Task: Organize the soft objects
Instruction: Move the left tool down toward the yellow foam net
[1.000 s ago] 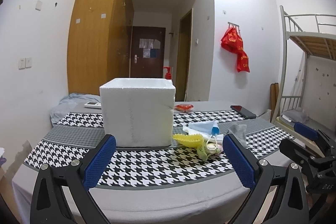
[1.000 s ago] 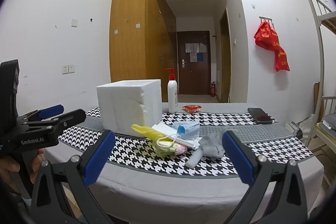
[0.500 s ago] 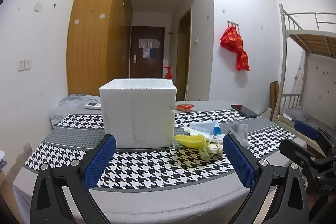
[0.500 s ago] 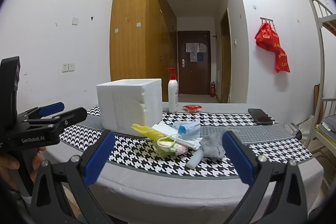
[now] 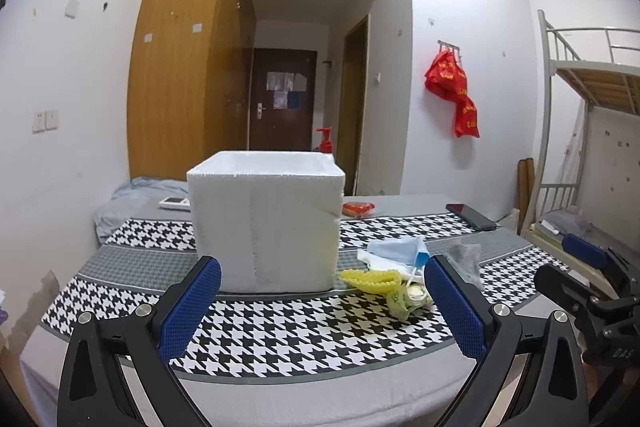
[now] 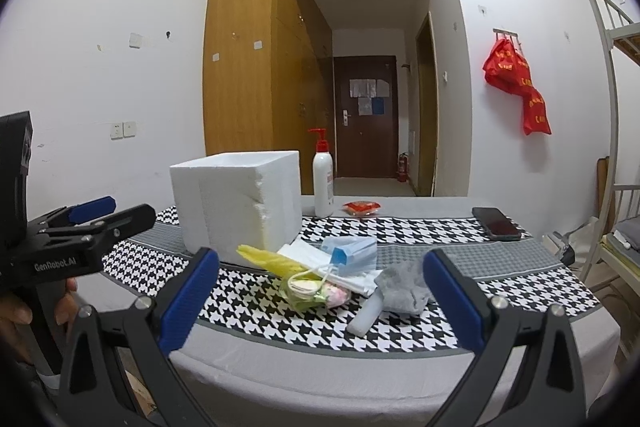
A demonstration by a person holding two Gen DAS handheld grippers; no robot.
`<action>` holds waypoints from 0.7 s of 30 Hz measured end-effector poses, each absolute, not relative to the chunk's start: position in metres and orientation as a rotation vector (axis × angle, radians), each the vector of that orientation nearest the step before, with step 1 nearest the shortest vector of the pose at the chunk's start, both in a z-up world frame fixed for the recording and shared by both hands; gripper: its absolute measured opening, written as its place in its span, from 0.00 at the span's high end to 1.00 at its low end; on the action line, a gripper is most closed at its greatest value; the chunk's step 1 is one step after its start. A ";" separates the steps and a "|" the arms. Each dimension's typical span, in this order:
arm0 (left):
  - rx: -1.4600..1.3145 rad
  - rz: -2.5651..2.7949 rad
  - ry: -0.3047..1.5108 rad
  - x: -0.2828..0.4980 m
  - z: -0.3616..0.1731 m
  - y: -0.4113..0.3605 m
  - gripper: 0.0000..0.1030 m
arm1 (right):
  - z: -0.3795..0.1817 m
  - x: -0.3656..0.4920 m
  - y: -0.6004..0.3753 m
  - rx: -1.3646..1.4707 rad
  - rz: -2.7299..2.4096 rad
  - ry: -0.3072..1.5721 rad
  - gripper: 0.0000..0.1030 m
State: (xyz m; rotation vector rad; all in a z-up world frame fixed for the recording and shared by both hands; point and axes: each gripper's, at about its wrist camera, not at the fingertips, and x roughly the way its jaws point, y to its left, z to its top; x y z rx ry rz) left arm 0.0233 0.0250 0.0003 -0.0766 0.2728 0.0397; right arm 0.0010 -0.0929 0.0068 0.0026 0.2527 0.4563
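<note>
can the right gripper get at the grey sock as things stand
Probably yes. The right gripper is open and empty, and the grey sock lies near the table's front edge with nothing before it; only a white tube lies against its left side.

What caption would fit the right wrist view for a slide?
Open right gripper faces a pile of soft items beside a white foam box on a checked tablecloth.

The foam box point(image 5: 264, 223) hides the pump bottle point(image 5: 325, 141) below its red head; the bunk bed point(image 5: 592, 99) (at three o'clock) is cut off; door notices point(image 6: 364, 95) are illegible.
</note>
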 end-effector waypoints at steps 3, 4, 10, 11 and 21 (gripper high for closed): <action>-0.118 0.006 0.282 0.030 0.000 0.030 0.01 | 0.006 0.007 -0.095 0.006 0.449 0.261 0.00; -0.128 -0.005 0.289 0.034 -0.001 0.031 0.01 | 0.005 0.010 -0.095 0.007 0.444 0.268 0.00; -0.119 -0.104 0.341 0.055 -0.009 0.022 0.01 | -0.004 0.028 -0.097 -0.002 0.423 0.310 0.00; -0.116 -0.113 0.351 0.058 -0.011 0.020 0.01 | -0.006 0.032 -0.097 -0.002 0.418 0.323 0.00; -0.126 -0.149 0.462 0.102 -0.029 0.020 0.01 | -0.020 0.061 -0.098 -0.008 0.382 0.387 0.00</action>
